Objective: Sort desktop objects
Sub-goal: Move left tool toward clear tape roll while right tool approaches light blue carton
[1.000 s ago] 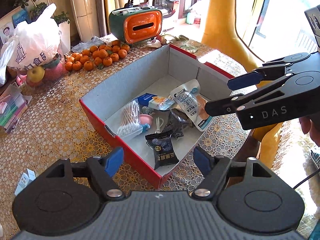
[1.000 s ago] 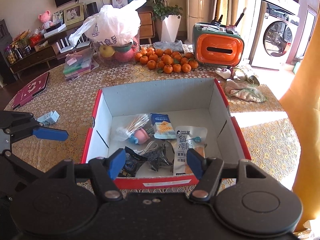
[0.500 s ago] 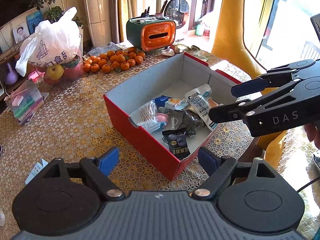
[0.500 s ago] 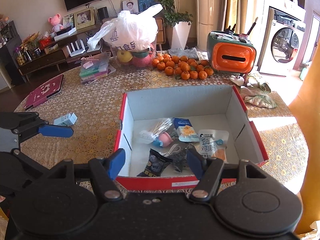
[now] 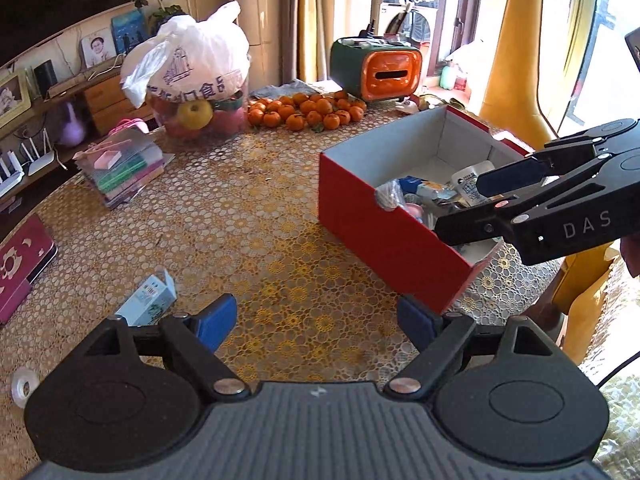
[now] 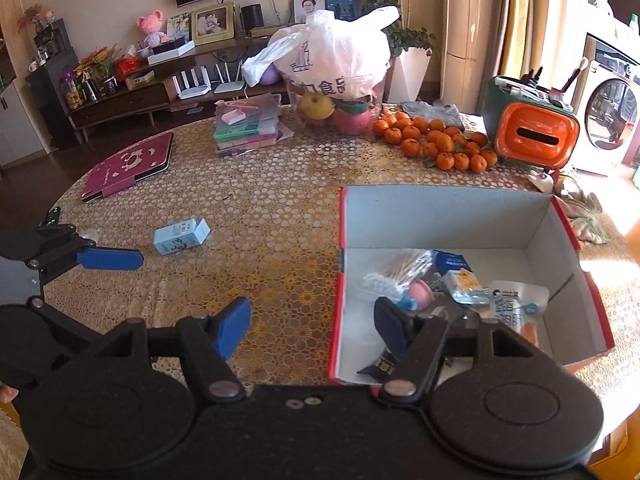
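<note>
A red box (image 5: 384,236) with a white inside (image 6: 452,216) stands on the lace-covered table. It holds cotton swabs (image 6: 400,272), snack packets (image 6: 516,304) and a pink item. A small light-blue carton (image 5: 150,300) lies on the cloth left of the box (image 6: 180,236). My left gripper (image 5: 316,320) is open over bare cloth, with the carton just beyond its left fingertip. My right gripper (image 6: 312,326) is open above the box's left wall, nothing between its pads. In the left wrist view my right gripper (image 5: 460,206) reaches over the box's near corner.
At the back are a pile of tangerines (image 6: 436,144), an orange and green tissue holder (image 6: 532,132), a white bag over fruit (image 6: 332,64) and stacked plastic cases (image 6: 246,128). A maroon tablet case (image 6: 128,170) lies far left. A tape roll (image 5: 24,384) sits near the table edge.
Both grippers have swung left, away from over the box, which now sits to the right in both views. The blue carton has come closer. The left jaws stand slightly wider.
</note>
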Tool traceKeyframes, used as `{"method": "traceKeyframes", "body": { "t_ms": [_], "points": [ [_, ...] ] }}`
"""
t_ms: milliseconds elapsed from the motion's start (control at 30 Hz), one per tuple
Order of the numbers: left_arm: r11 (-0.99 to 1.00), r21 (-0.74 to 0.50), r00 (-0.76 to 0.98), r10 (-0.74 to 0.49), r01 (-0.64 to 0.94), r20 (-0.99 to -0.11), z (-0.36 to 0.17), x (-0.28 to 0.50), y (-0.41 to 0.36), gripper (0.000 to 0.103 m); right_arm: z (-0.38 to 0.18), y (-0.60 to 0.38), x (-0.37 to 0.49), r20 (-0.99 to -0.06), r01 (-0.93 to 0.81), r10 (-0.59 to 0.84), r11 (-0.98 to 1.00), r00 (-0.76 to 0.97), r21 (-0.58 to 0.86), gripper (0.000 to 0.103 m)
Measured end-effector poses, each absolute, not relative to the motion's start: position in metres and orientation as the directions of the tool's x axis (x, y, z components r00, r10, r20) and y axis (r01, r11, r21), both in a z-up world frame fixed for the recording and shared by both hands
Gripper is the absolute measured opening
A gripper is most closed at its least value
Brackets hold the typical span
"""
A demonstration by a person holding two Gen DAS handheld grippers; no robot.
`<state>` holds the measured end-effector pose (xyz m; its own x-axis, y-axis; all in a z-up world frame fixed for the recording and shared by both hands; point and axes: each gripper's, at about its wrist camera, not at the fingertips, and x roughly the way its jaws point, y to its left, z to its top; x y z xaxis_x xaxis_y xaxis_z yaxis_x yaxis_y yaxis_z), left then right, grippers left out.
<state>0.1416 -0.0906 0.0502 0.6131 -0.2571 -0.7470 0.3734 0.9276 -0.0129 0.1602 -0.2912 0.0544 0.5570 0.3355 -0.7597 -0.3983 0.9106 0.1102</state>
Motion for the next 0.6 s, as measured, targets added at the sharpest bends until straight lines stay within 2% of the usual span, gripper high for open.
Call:
{"method": "traceKeyframes", "body": {
  "t_ms": [367,600],
  "points": [
    [0.976,-0.065,0.652,-0.186,0.205,-0.735,0.044,0.138,-0.001,0.087,0.04,-0.215,0.166,-0.754,-0.509,0.391,0.856,0.527,0.088,0.069],
    [0.986,-0.035,0.665,-0.138,0.165,-0.734,0.034,0.134,0.035,0.087,0.027,-0.172,0.171,-0.754,-0.551,0.415,0.83,0.51,0.085,0.069]
  ]
}}
